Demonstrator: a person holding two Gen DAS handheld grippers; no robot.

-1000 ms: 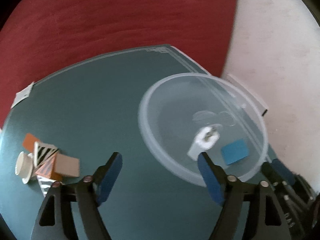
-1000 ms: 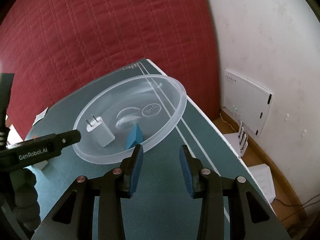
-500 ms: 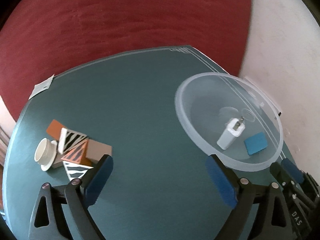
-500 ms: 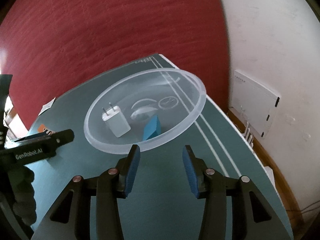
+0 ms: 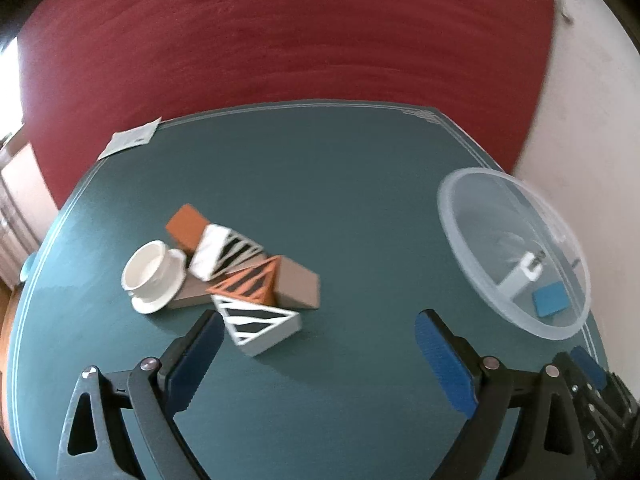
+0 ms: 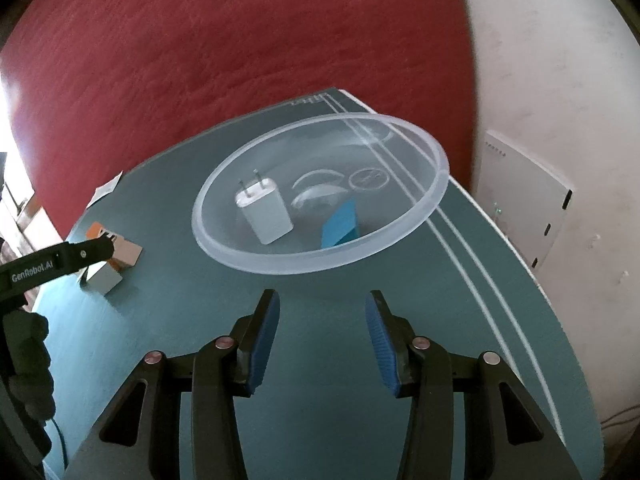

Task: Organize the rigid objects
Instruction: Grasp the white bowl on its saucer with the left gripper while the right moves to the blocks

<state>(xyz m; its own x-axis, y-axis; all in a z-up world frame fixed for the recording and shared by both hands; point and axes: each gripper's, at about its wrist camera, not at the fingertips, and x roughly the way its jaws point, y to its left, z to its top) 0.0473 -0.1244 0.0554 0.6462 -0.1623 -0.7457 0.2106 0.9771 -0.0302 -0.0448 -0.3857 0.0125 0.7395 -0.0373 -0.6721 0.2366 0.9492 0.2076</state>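
A clear plastic bowl stands on the teal table top, holding a white plug charger and a blue block. My right gripper hovers just short of its near rim, open with nothing between the fingers. In the left wrist view the bowl sits at the right edge. My left gripper is open wide above the table, its left fingertip beside a white striped triangle. Behind that triangle lie an orange striped triangle, a brown block, a second white striped triangle, an orange block and a white cup on a saucer.
The teal table top ends against a red padded backing. A paper tag lies at its far left corner. A white box leans on the wall to the right. A gloved hand holds the left gripper.
The left gripper has swung left, so the pile of blocks now lies just ahead and the bowl sits at the right edge; its jaws have spread wider. The right jaws have parted a little.
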